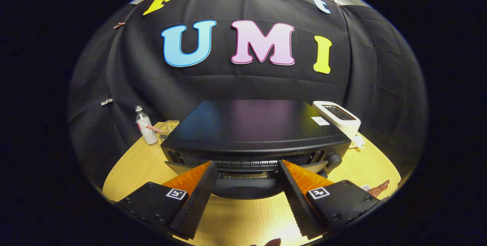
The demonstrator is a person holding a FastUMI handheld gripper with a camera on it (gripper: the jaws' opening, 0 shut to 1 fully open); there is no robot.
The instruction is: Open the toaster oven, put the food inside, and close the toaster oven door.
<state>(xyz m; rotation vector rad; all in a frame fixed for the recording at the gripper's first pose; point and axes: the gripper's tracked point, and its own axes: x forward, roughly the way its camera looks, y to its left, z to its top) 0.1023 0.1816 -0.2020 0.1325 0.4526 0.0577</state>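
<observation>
Gripper [247, 166] is hovering with fingers spread apart, gripping nothing. Toaster oven [251, 128] is sitting just ahead, its door [245, 185] hanging partly open between the fingers.

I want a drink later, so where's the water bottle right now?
In the gripper view the water bottle stands on the table, left of the toaster oven, beside a small wire basket, well beyond the open tongs.

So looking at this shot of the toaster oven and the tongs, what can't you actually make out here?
- Toaster oven interior: seen from above, its top hides the cavity; whether food is inside cannot be told.
- Oven door: hangs open, partly covered by the open tongs, whose fingers are spread with nothing between them.
- Bottle label: too small.
- White toaster: its lower part is hidden behind the oven.
- Brown item beyond the right finger: cut off.
</observation>
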